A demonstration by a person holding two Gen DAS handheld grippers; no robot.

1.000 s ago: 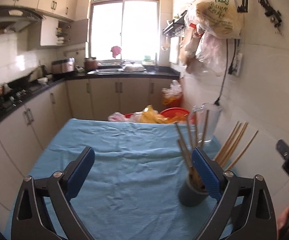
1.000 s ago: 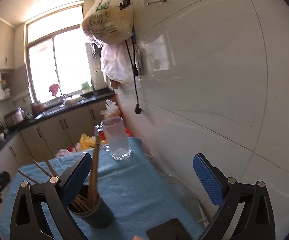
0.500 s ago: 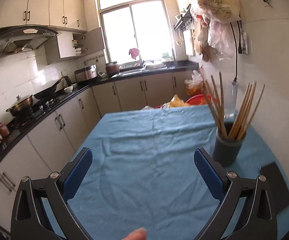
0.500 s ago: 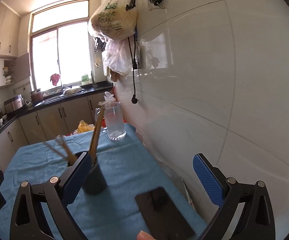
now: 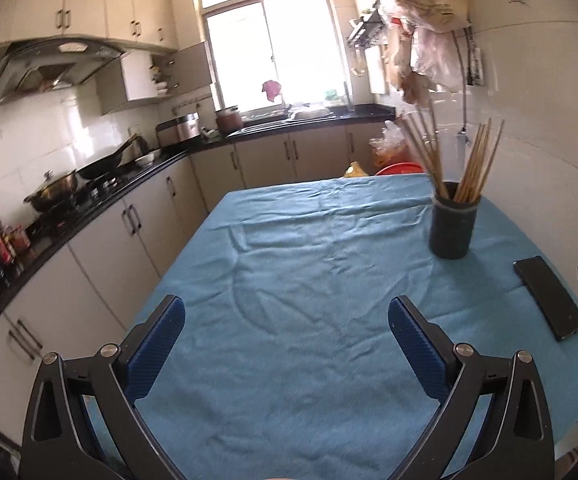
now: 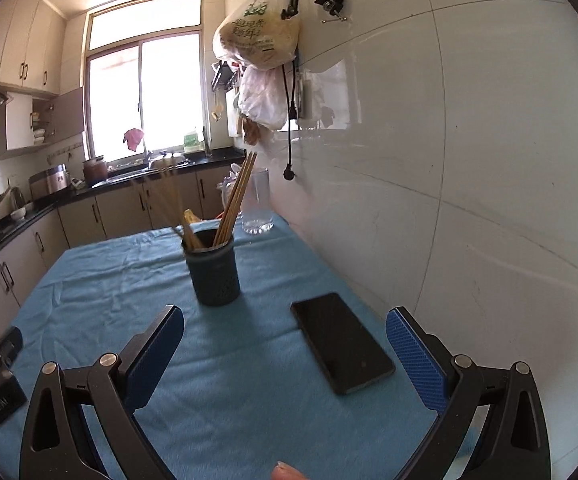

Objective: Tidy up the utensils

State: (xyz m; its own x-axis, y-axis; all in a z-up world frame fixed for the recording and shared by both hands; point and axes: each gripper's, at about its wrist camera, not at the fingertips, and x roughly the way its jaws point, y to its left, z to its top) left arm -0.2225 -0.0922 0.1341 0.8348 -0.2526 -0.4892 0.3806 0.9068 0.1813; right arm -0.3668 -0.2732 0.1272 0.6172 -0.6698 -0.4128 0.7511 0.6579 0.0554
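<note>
A dark round utensil holder (image 5: 452,226) stands upright on the blue tablecloth (image 5: 309,300) near the right wall. It also shows in the right wrist view (image 6: 213,269). Several wooden chopsticks (image 5: 473,162) stand in it, fanned out; they also show in the right wrist view (image 6: 233,200). My left gripper (image 5: 285,344) is open and empty, low over the near part of the cloth. My right gripper (image 6: 281,356) is open and empty, well short of the holder.
A black phone (image 6: 341,342) lies flat on the cloth by the wall, also in the left wrist view (image 5: 547,296). A clear glass jug (image 6: 257,206) stands at the table's far end. Plastic bags (image 6: 261,40) hang on the tiled wall. Kitchen counters (image 5: 89,200) run along the left.
Both grippers have drawn back from the holder, which now stands farther off. The chopsticks stay in the holder. The phone has come into view.
</note>
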